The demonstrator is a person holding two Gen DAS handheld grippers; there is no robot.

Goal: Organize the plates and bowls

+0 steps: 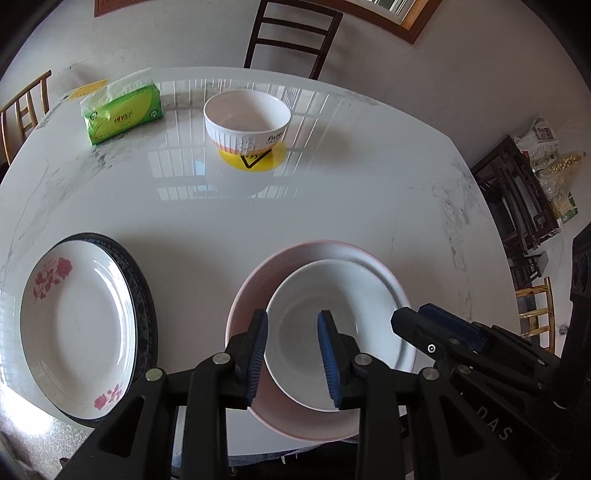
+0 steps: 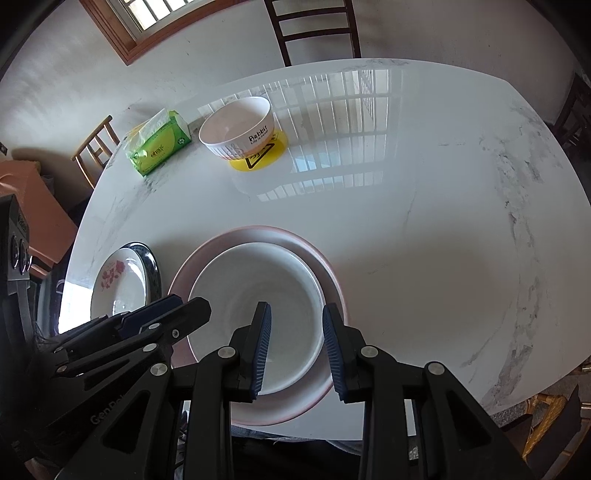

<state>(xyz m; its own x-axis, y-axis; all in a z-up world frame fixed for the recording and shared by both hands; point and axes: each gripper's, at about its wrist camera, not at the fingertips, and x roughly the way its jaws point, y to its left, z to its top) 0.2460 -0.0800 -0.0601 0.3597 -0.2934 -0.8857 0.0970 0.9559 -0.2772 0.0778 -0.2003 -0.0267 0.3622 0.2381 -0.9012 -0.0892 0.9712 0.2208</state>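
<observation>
A white bowl sits inside a pink plate near the table's front edge. My left gripper is open, its jaws straddling the bowl's left rim. My right gripper is open, its jaws straddling the bowl's right rim; it also shows at the right in the left wrist view. A rose-patterned plate lies on a dark-rimmed plate at the left. A rabbit bowl stands on a yellow coaster at the far side.
A green tissue pack lies at the far left of the white marble table. A dark chair stands behind the table. A light wooden chair stands at the left.
</observation>
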